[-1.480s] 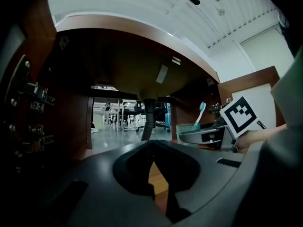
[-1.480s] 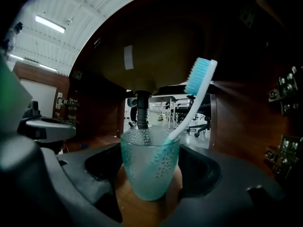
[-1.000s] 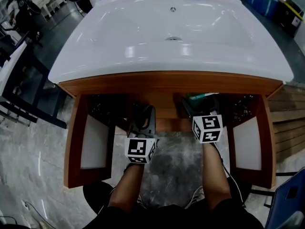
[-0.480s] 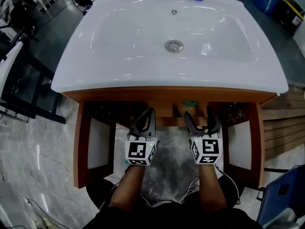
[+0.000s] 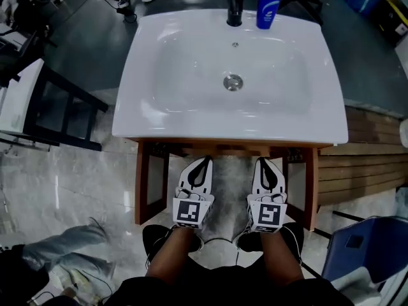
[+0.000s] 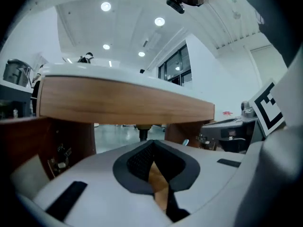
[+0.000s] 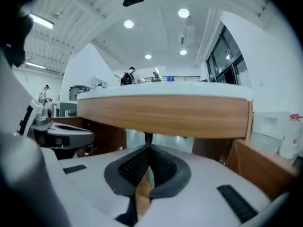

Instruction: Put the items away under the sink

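Note:
The white sink [image 5: 191,107] sits on a wooden cabinet [image 5: 141,190] whose two doors stand open. The basin hides the space under it in the head view. A blue bottle [image 5: 268,2] stands beside the black faucet [image 5: 234,5] at the sink's back edge. My left gripper [image 5: 203,160] and right gripper [image 5: 262,162] are side by side just in front of the cabinet opening, both shut and empty. In the left gripper view the left gripper [image 6: 152,144] points under the wooden front rail [image 6: 123,105]. In the right gripper view the right gripper [image 7: 149,147] does the same toward the drain pipe [image 7: 148,137].
A black frame [image 5: 57,107] stands on the floor to the left. Wooden slats [image 5: 370,164] lie to the right, with a blue bin [image 5: 363,254] at the lower right. Another person's leg in jeans [image 5: 57,254] is at the lower left on the marble floor.
Both grippers have drawn back out of the cabinet opening toward me. The right gripper's jaws, open half a second ago, have shut. The head camera has risen and shows the whole sink.

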`<act>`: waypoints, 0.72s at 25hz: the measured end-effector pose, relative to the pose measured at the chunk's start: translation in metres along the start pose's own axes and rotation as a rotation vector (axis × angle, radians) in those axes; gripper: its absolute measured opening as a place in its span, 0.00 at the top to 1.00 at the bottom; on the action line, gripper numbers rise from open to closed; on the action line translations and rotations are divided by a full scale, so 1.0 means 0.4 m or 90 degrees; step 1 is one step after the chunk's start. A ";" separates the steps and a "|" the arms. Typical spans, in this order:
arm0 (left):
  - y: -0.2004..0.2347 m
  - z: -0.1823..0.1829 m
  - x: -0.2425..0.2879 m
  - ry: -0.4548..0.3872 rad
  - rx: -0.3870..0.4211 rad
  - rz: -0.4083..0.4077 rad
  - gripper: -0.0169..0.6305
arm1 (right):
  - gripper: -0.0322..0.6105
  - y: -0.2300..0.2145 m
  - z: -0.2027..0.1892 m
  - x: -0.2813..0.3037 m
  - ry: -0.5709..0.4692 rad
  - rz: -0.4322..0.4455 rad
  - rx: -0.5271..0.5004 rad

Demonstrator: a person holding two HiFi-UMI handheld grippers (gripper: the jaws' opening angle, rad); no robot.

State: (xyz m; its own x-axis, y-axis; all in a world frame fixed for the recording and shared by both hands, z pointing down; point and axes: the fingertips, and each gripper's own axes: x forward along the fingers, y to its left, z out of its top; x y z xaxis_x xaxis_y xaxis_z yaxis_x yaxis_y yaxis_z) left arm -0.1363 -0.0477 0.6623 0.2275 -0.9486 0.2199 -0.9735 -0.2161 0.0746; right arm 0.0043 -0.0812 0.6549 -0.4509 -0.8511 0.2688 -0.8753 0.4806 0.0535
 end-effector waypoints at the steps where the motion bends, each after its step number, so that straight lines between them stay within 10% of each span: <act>1: -0.005 0.029 -0.017 0.007 -0.005 -0.001 0.95 | 0.92 0.004 0.041 -0.018 -0.001 0.009 -0.001; 18: -0.193 0.706 -0.185 0.008 -0.002 -0.028 0.95 | 0.92 -0.089 0.688 -0.283 -0.049 0.069 -0.010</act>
State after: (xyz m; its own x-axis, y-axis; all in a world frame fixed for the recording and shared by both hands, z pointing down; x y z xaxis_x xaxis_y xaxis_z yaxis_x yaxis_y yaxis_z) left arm -0.0843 -0.0262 0.3658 0.2700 -0.9352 0.2290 -0.9626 -0.2566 0.0868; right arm 0.0385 -0.0603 0.3578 -0.5547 -0.8079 0.1992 -0.8186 0.5728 0.0435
